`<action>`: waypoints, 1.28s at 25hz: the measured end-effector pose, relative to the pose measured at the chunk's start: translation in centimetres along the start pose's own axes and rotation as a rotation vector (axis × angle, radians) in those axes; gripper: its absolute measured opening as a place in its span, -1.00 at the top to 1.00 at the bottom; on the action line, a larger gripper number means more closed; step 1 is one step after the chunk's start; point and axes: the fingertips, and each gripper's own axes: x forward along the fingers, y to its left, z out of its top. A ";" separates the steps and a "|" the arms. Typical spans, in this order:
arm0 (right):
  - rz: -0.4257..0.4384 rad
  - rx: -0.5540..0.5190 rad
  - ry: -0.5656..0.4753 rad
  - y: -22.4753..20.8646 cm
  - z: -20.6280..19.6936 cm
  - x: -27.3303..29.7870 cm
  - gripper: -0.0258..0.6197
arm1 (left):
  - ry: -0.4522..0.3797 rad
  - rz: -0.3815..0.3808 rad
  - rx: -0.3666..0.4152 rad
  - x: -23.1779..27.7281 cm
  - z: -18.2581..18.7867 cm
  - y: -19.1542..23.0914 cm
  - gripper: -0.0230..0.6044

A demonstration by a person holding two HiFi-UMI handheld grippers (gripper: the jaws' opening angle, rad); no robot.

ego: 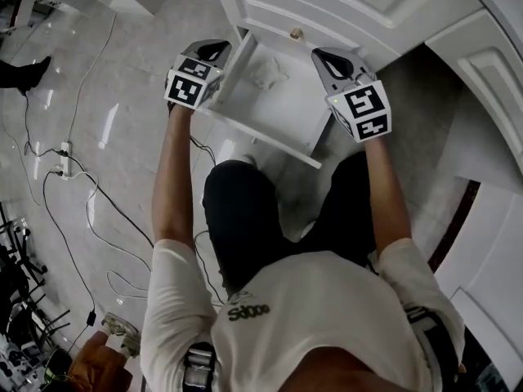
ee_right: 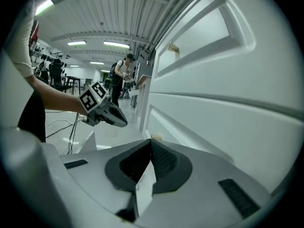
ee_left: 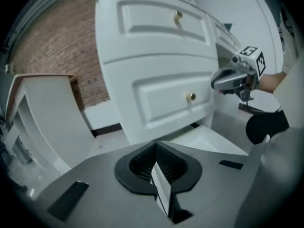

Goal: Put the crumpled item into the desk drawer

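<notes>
Crumpled item [ego: 266,73]: pale, we see it lying inside the open drawer [ego: 255,135], toward the back, close under the desk front [ego: 343,6]. No gripper is touching it. The drawer is white and pulled out toward the person's knees. A small brass knob [ego: 297,33] sits on the desk panel just above it.

Left gripper [ego: 214,51]: at the drawer's left wall. Its own view shows the jaws pressed together with nothing between them. We can't tell if it touches the wall.

Right gripper [ego: 330,59]: by the drawer's right side, jaws likewise closed together and empty in its own view. It points along the white panelled desk front.

Each gripper shows up in the other's view, held on a bare forearm with the marker cube facing out.

Further out we note a glossy grey tile floor [ego: 122,96] with black cables [ego: 86,190] and a white power strip [ego: 64,158] off to the person's left. The left gripper view has a brick wall [ee_left: 61,37] behind the desk. The right gripper view shows a person [ee_right: 122,75] standing far back under ceiling strip lights.
</notes>
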 end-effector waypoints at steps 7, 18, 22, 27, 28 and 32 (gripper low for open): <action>-0.030 -0.063 -0.095 -0.7 5.4 -3.2 0.90 | -0.266 0.197 -0.167 -10.4 5.3 2.4 0.87; -0.062 -0.095 -0.209 1.2 13.0 -7.9 0.90 | -0.376 0.368 -0.097 -21.6 9.2 -0.3 0.87; -0.093 -0.093 -0.201 1.5 14.0 -9.2 0.90 | -0.405 0.354 -0.122 -23.9 10.1 -1.4 0.87; -0.084 -0.124 -0.212 2.0 14.9 -10.9 0.90 | -0.473 0.364 -0.123 -25.9 11.4 -2.6 0.87; -0.086 -0.125 -0.215 1.9 15.0 -11.3 0.90 | -0.478 0.365 -0.118 -26.1 11.5 -2.7 0.87; -0.096 -0.139 -0.224 1.5 15.7 -12.0 0.90 | -0.489 0.398 -0.105 -26.9 11.7 -1.9 0.87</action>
